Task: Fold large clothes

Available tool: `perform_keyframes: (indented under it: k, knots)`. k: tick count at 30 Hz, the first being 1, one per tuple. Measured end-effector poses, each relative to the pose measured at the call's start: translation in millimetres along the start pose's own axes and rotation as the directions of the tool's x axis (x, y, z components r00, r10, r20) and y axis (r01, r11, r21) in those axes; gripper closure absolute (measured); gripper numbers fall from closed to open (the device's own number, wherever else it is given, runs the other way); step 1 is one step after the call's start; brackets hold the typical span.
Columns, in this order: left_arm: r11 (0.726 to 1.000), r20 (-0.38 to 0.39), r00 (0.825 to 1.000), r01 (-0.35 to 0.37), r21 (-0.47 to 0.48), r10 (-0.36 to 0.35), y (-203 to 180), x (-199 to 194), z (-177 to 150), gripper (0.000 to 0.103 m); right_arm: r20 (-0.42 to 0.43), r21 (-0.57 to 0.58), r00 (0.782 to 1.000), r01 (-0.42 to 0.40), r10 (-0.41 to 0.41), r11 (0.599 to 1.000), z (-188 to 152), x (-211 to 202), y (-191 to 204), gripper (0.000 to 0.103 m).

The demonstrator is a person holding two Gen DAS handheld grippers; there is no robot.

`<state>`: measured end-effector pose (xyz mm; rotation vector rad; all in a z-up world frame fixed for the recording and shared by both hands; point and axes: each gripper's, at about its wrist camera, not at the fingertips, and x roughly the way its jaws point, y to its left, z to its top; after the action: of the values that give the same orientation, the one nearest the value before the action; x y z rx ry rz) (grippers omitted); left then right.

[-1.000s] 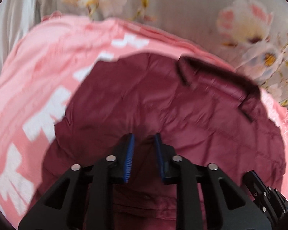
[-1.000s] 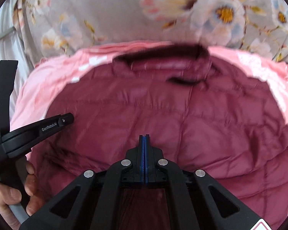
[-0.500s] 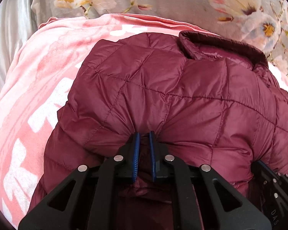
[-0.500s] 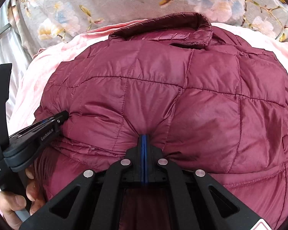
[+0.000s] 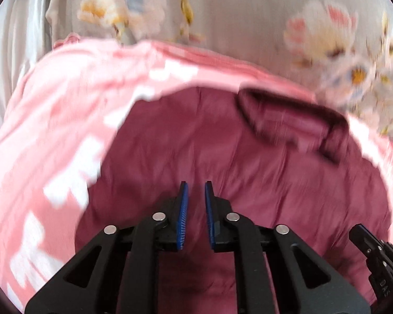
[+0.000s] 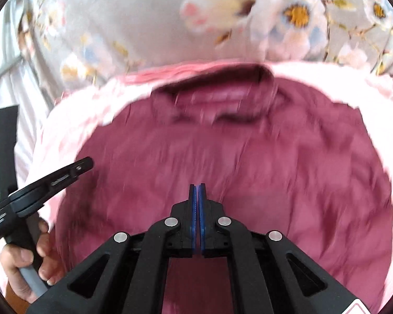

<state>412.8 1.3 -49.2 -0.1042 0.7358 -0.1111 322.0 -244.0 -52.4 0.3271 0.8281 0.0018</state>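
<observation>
Both views are motion-blurred.

Your left gripper [image 5: 196, 191] hangs over the jacket [image 5: 222, 170] with its blue pads [image 5: 184, 209] parted by a narrow gap; nothing sits between them, only maroon fabric showing behind. In the right wrist view this same tool [image 6: 52, 180] juts in from the left edge, your left hand [image 6: 26, 259] wrapped round its handle.

Your right gripper [image 6: 197, 191] has its pads pressed together, with only a thin slit between the blue faces. The blur hides whether any cloth is pinched at the tips, so I cannot tell if it holds the jacket. Its black frame [image 5: 374, 259] shows at the lower right of the left view.

The jacket is maroon and lies spread on a pink blanket [image 5: 52, 130] with white markings. Its collar [image 6: 214, 91] points away from you, towards the far edge of the blanket. The quilting is smeared and barely readable.

Beyond the blanket is a grey sheet [image 6: 144, 13] printed with flowers. Pale plain fabric [image 5: 13, 52] shows at the far left.
</observation>
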Motion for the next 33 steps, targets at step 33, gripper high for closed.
perform_keyframes:
  k: [33]
  knots:
    - [0.909,-0.159,0.942,0.225,-0.351,-0.294,-38,109,49,0.047,0.032,0.412,0.991,-0.133,0.131,0.901,49,79,-94,0.065]
